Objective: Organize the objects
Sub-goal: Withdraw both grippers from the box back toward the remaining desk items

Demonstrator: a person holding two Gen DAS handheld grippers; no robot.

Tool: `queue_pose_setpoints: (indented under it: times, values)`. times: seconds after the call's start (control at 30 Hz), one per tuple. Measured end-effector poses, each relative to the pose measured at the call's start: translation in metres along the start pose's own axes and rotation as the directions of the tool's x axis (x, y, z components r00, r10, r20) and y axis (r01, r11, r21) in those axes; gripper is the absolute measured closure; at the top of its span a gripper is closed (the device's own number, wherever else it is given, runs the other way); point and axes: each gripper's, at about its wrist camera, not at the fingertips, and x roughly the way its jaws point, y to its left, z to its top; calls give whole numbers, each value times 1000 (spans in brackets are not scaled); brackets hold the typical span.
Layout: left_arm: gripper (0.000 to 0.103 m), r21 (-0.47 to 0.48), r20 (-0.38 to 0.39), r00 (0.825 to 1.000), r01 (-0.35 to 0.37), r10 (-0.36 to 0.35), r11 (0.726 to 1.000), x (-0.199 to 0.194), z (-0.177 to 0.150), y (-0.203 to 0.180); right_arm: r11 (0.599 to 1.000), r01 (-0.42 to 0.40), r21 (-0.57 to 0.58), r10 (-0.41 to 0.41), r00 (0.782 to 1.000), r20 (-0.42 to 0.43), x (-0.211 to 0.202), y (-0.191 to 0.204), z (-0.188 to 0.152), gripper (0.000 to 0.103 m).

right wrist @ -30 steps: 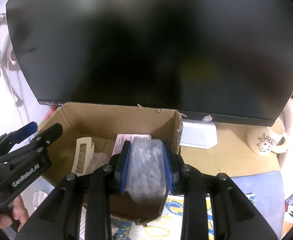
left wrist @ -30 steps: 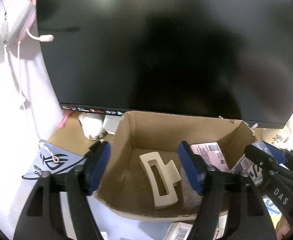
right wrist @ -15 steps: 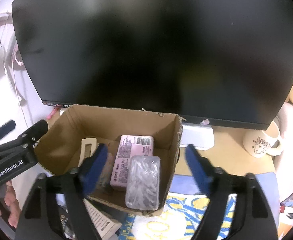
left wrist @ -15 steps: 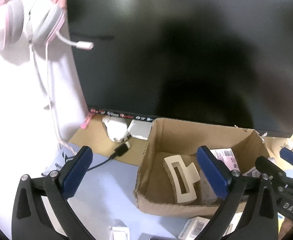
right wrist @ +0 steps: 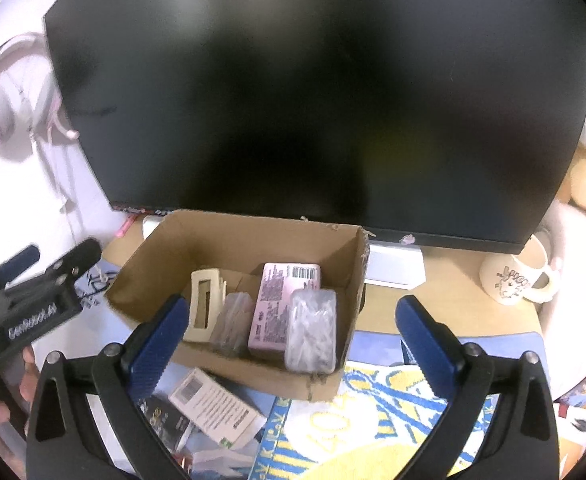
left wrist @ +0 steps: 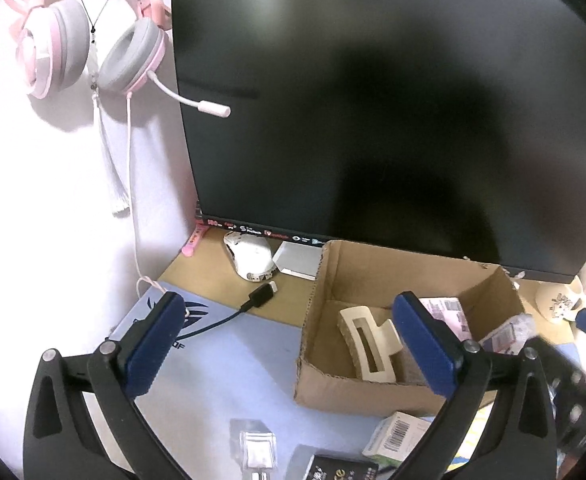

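Right wrist view: I see my right tongs [right wrist: 289, 334] with jaws opening, spread wide and empty, held above the front edge of a cardboard box [right wrist: 229, 236]. Nothing sits between the blue pads [right wrist: 155, 338].

Box contents, left to right:
- a cream hair clip [right wrist: 205, 304], leaning on its side;
- a small clear packet [right wrist: 235, 316];
- a pink labelled pack [right wrist: 281, 304], lying flat;
- a clear bag of white sticks [right wrist: 313, 330], resting against the right wall.

The box stands on the counter [right wrist: 445, 308] in front of a dark monitor [right wrist: 321, 92]. A cream mug [right wrist: 517, 280] stands to its right, well apart. A white carton [right wrist: 217, 408] lies just before the box.

Left wrist view: my left tongs [left wrist: 293, 344] are apart and empty, left of the box. A pink headset [left wrist: 89, 28] hangs on the wall.
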Motion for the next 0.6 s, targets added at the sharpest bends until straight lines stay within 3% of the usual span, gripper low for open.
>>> queue_pose_setpoints:
  times: [0.3,0.5,0.6]
  values:
    - [0,13,-31,999,-12,12,1000,-14,-14,-4,1000,18,-18,-18,1000,-6,-10,12,-28,0]
    - [0,45,-13,993,-116,117,992,-21,-28,8,1000,-1,18,1,1000,18,-17,14,-46,0]
    - [0,17,-34,993,-112,112,994,-17,-40,20,1000,3,-11,-3,1000,12,-15,21,-54,0]
